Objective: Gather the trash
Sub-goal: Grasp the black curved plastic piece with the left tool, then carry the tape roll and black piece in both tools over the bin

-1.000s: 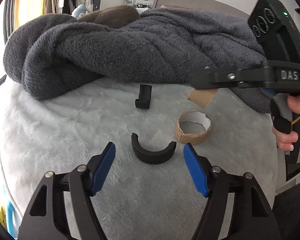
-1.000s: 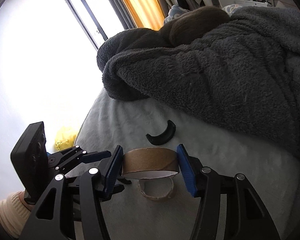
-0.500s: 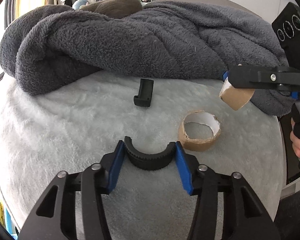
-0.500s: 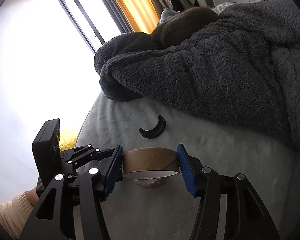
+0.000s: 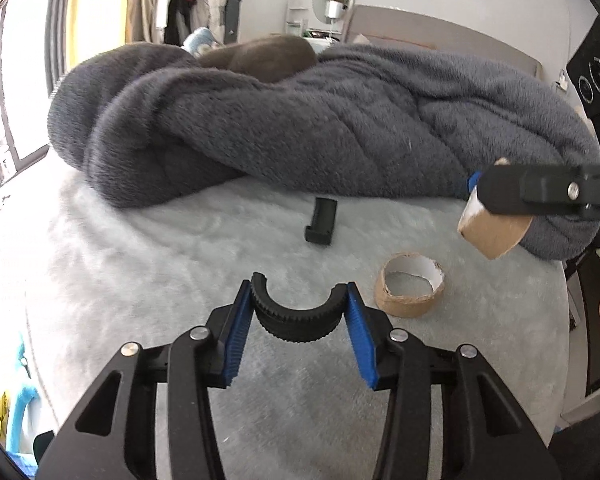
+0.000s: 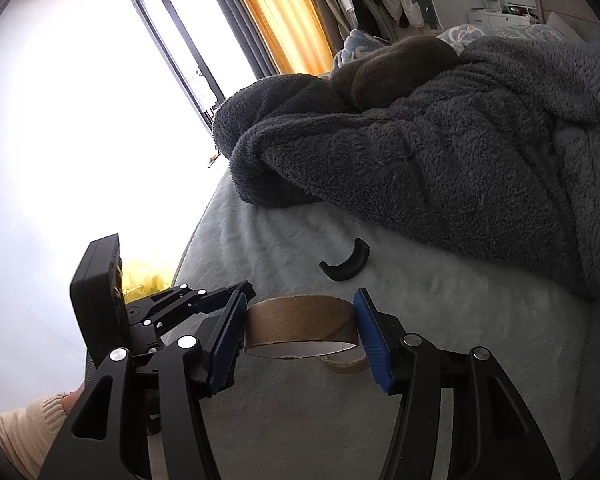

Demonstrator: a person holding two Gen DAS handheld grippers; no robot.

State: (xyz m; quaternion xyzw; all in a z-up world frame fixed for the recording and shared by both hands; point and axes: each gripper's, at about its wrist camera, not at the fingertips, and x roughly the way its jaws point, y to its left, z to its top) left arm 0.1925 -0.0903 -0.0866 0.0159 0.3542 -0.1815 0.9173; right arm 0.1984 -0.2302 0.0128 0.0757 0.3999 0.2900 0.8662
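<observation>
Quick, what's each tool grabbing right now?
Left tool: closing on the black curved piece.
Right tool: shut on the cardboard ring.

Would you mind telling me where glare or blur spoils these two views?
Right wrist view: the window is blown out white, washing out the left side; the cardboard ring stays sharp. Left wrist view: evenly lit, strong fisheye bending at the edges, the black clip slightly soft.

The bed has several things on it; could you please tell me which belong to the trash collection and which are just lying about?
Trash job:
- ribbed black half-ring, left gripper closing on it
- cardboard ring, held by right gripper
- torn cardboard ring
- small black clip

Just lying about:
- grey fleece blanket
- brown pillow
</observation>
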